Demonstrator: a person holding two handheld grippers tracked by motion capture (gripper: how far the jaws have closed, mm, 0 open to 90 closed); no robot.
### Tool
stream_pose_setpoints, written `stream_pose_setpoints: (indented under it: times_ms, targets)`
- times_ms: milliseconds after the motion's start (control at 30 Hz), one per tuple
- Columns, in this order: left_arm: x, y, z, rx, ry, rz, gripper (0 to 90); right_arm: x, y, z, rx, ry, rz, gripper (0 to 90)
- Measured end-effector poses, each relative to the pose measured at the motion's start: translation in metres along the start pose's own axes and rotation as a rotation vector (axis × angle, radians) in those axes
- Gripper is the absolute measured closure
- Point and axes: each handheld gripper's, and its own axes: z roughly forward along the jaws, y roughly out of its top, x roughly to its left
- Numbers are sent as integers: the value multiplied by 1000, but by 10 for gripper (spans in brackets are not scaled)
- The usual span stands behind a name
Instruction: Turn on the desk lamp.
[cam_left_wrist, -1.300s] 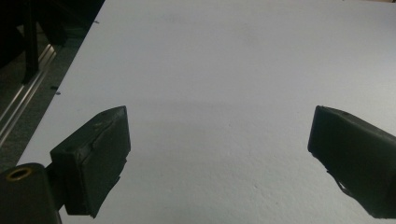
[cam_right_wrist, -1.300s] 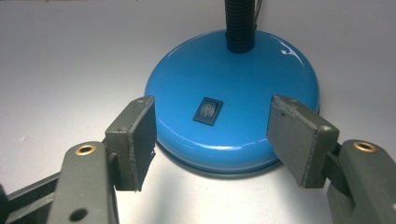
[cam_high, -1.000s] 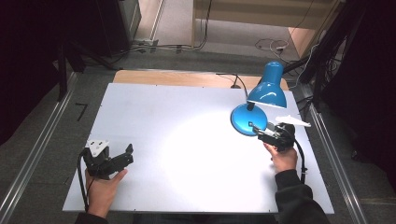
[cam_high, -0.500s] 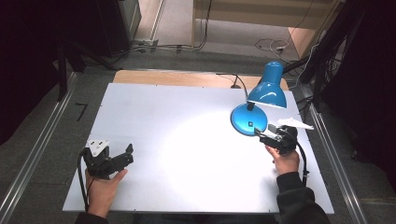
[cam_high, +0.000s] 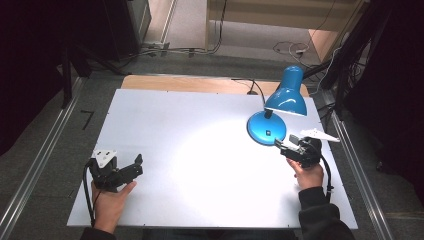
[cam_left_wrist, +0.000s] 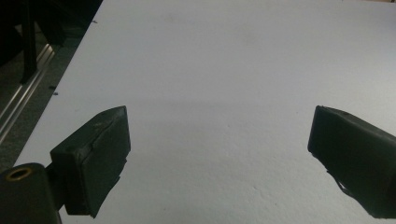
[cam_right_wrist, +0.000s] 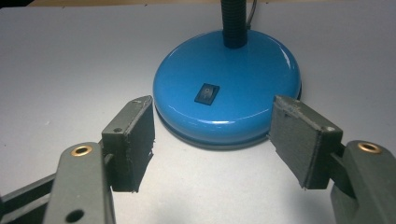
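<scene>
A blue desk lamp (cam_high: 286, 95) stands at the table's right side, its shade lit and throwing a bright patch on the white tabletop (cam_high: 200, 135). Its round base (cam_right_wrist: 229, 88) carries a black rocker switch (cam_right_wrist: 207, 92) and a black flexible neck (cam_right_wrist: 234, 23). My right gripper (cam_high: 287, 148) sits just in front of the base, open, its jaws wide on either side of the base's near rim without touching it. Down at the front left corner, my left gripper (cam_high: 135, 166) is held open above bare tabletop, nothing between its pads (cam_left_wrist: 100, 158).
A black cable (cam_high: 247, 84) runs from the lamp off the table's far edge. A wooden board (cam_high: 180, 82) borders the far side. Metal rails (cam_high: 35, 165) flank the table left and right. Dark equipment stands around on the floor.
The right gripper has crept slightly toward the lamp base. The left gripper has not moved.
</scene>
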Motion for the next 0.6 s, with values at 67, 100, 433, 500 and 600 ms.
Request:
stream_pose_setpoints:
  times_ms: [67, 100, 433, 500, 600]
  targets:
    - [0, 0, 0, -1, 0, 0, 64, 0, -1, -1, 2, -2, 1, 295]
    - [0, 0, 0, -1, -1, 0, 64, 0, -1, -1, 2, -2, -1, 296]
    - [1, 0, 0, 1, 0, 0, 64, 1, -4, -5, 4, 4, -10, 295]
    - [0, 0, 0, -1, -1, -1, 64, 0, -5, -7, 4, 1, -9, 295]
    - [0, 0, 0, 0, 1, -1, 64, -1, -5, -9, 1, 1, -10, 295]
